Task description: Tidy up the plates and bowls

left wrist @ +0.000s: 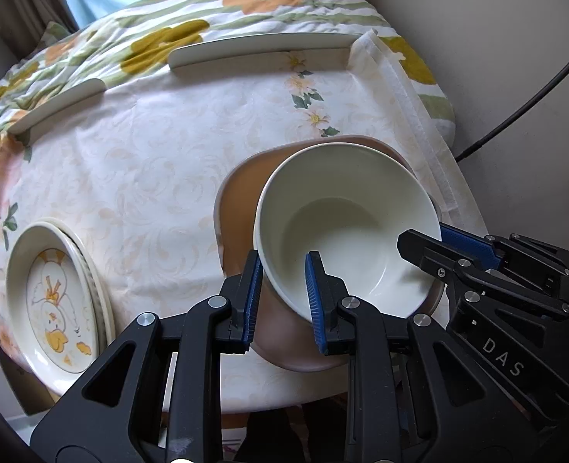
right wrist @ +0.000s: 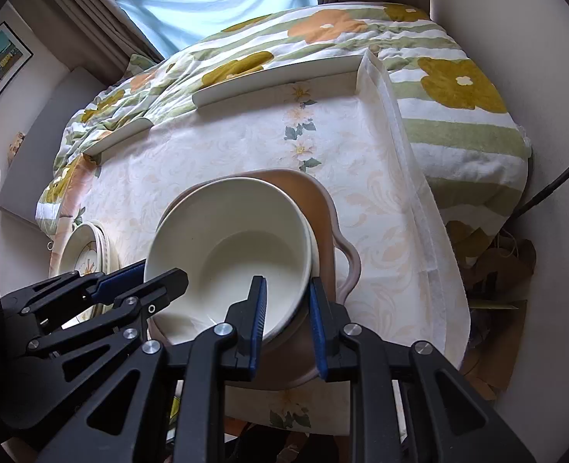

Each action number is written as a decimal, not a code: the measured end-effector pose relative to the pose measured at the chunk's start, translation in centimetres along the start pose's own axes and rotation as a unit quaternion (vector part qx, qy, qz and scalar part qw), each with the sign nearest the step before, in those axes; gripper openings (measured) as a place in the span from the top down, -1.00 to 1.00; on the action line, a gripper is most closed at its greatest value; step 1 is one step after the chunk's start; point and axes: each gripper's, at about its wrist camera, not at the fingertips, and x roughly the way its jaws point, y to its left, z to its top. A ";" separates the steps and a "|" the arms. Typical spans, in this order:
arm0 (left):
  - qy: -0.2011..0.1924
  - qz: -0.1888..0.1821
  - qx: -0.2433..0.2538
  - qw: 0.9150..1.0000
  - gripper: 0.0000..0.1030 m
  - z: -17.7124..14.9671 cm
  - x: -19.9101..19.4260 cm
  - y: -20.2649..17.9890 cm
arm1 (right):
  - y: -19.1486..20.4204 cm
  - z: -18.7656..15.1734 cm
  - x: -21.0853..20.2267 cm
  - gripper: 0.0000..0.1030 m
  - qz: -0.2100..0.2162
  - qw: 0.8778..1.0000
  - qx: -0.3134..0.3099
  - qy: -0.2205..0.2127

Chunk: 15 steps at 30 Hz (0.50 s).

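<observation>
A cream bowl point(left wrist: 346, 227) sits tilted inside a brown dish point(left wrist: 238, 208) on the table. My left gripper point(left wrist: 282, 297) straddles the bowl's near left rim, one finger inside and one outside, with a gap showing. My right gripper point(right wrist: 286, 312) straddles the bowl's point(right wrist: 230, 254) right rim over the brown dish point(right wrist: 323, 208) the same way. The right gripper also shows in the left wrist view point(left wrist: 438, 239). A stack of cream plates with a duck picture point(left wrist: 53, 301) lies at the table's left; it also shows in the right wrist view point(right wrist: 87, 254).
The table has a floral tablecloth point(left wrist: 149, 162). Two white curved rails point(left wrist: 261, 48) stand at its far edge. A flowered blanket point(right wrist: 458, 88) lies behind and to the right. A black cable point(left wrist: 523, 104) hangs along the right wall.
</observation>
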 end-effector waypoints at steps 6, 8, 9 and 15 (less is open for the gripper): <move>-0.003 -0.002 -0.002 1.000 0.61 -0.1 -0.1 0.1 | 0.1 -0.2 -0.1 0.61 -0.001 1.000 0.000 -0.001; -0.008 -0.005 -0.004 1.000 0.61 -0.1 -0.6 0.2 | 0.2 -0.2 -0.3 0.61 0.002 1.000 0.004 -0.004; -0.012 -0.006 -0.005 1.000 0.61 -0.1 -0.9 0.3 | 0.2 -0.3 -0.6 0.61 0.004 1.000 0.005 -0.007; -0.057 -0.008 -0.007 0.998 0.61 -0.3 -4.6 0.8 | 0.8 -0.1 -4.1 0.61 0.010 0.999 -0.007 -0.049</move>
